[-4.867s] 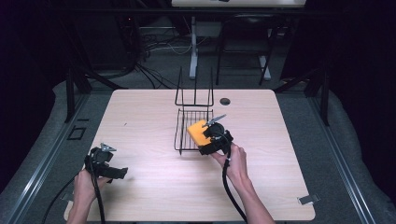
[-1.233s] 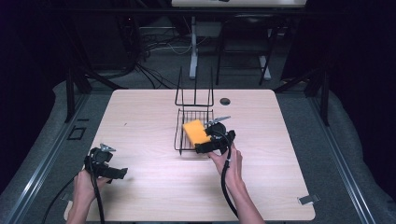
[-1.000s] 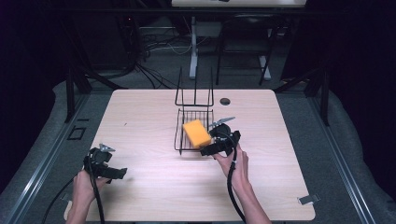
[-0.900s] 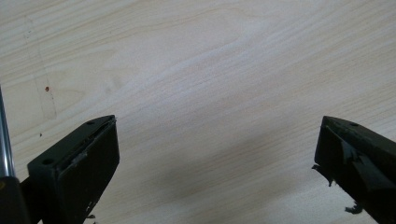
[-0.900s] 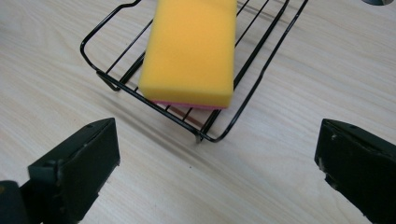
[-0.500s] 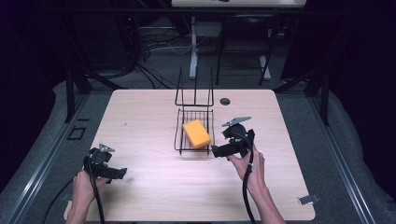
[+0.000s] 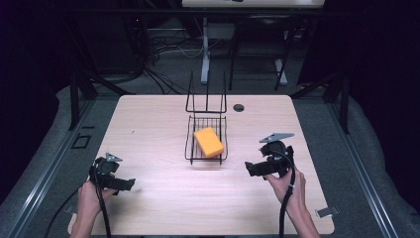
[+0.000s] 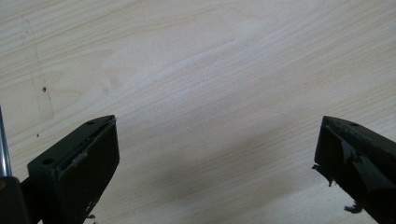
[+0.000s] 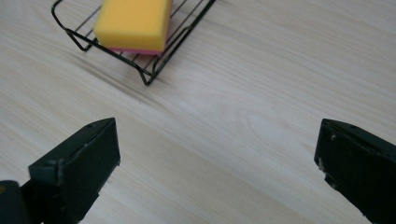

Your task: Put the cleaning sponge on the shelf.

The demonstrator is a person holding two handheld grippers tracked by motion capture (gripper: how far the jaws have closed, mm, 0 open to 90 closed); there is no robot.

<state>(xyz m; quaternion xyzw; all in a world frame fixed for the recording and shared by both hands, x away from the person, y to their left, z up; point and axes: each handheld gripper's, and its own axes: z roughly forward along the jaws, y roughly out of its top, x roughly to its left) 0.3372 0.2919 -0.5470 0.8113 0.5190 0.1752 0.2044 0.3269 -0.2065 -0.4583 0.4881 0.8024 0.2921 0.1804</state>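
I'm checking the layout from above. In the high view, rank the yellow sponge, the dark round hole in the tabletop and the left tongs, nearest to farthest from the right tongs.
1. Yellow sponge, up-left, in the wire rack.
2. Dark round hole, at the table's far edge.
3. Left tongs, across the table, near edge.

Measured from the right tongs.

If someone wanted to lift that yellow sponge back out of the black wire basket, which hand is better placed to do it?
Probably the right. The right gripper sits open just beside the black wire basket, and its view faces the yellow sponge. The left gripper, also open, rests farther off near the table's front left.
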